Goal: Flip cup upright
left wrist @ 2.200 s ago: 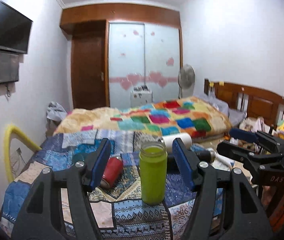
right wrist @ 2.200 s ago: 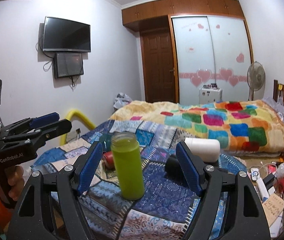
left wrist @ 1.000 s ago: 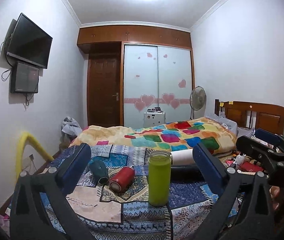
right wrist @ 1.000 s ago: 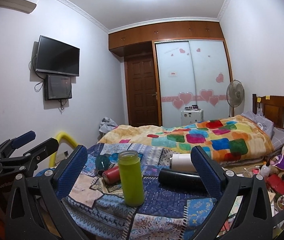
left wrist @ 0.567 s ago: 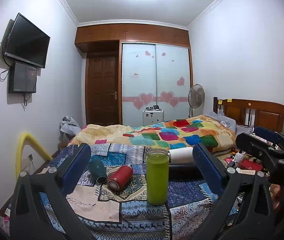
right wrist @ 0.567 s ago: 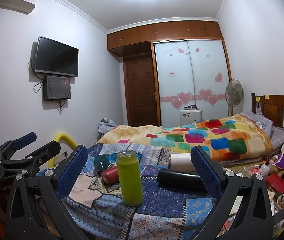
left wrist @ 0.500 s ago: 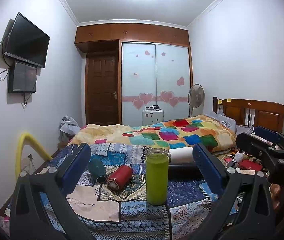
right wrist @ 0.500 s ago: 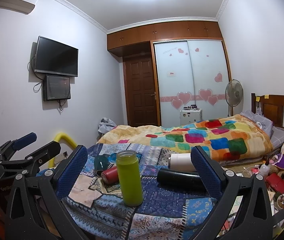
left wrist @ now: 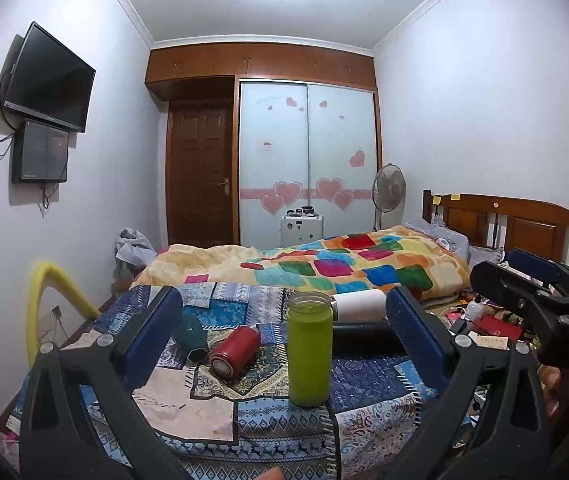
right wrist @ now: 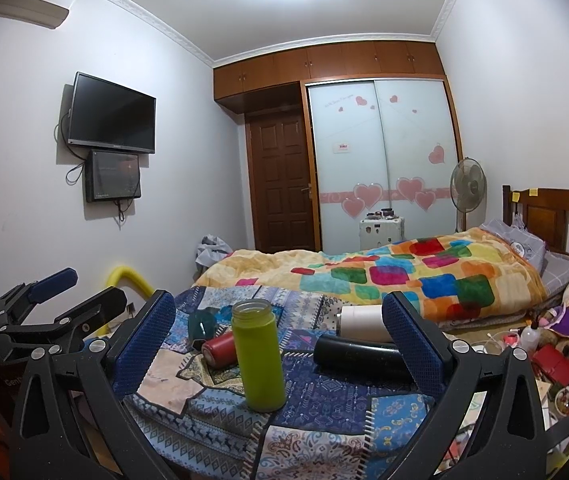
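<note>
A lime-green cup [left wrist: 310, 350] [right wrist: 258, 354] stands upright, mouth up, on the patchwork cloth [left wrist: 244, 416] [right wrist: 324, 412] covering a table. My left gripper [left wrist: 284, 340] is open and empty, pulled back from the cup, with the cup between its blue pads in view. My right gripper [right wrist: 278, 338] is open and empty, also back from the cup. A red cup [left wrist: 233, 348] [right wrist: 219, 348], a dark teal cup [left wrist: 190, 336] [right wrist: 201, 326], a black cup [left wrist: 362, 338] [right wrist: 358, 354] and a white cup [left wrist: 358, 306] [right wrist: 362, 320] lie on their sides behind it.
The right gripper shows at the right of the left wrist view [left wrist: 524, 292]; the left gripper shows at the left of the right wrist view [right wrist: 56, 304]. A bed with a colourful quilt [left wrist: 344, 264] lies behind the table. Clutter [right wrist: 552, 356] covers the floor at right.
Both grippers have opened wide and drawn back and up from the green cup, which stays standing. Little has moved in the last half second.
</note>
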`<action>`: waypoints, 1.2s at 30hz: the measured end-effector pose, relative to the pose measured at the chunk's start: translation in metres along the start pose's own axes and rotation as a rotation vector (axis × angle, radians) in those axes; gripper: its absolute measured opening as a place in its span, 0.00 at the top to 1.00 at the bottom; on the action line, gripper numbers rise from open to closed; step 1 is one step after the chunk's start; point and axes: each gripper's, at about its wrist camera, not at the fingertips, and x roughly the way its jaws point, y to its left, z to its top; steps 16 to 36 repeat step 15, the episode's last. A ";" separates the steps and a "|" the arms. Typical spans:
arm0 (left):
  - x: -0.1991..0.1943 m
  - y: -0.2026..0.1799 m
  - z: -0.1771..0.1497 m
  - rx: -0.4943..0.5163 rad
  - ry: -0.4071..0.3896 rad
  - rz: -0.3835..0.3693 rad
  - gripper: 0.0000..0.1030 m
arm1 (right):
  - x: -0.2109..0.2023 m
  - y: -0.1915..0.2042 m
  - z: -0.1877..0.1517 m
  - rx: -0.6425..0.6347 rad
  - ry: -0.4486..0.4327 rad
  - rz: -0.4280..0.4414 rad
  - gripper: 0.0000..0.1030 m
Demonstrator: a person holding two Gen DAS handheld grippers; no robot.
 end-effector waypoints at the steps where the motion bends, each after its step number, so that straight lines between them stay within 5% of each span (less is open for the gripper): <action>1: 0.000 0.000 0.000 0.000 0.001 -0.001 0.00 | 0.000 0.000 0.000 0.001 0.000 0.000 0.00; 36: 0.000 0.001 -0.002 -0.004 0.009 -0.005 0.00 | 0.000 -0.001 -0.001 0.003 0.003 0.000 0.00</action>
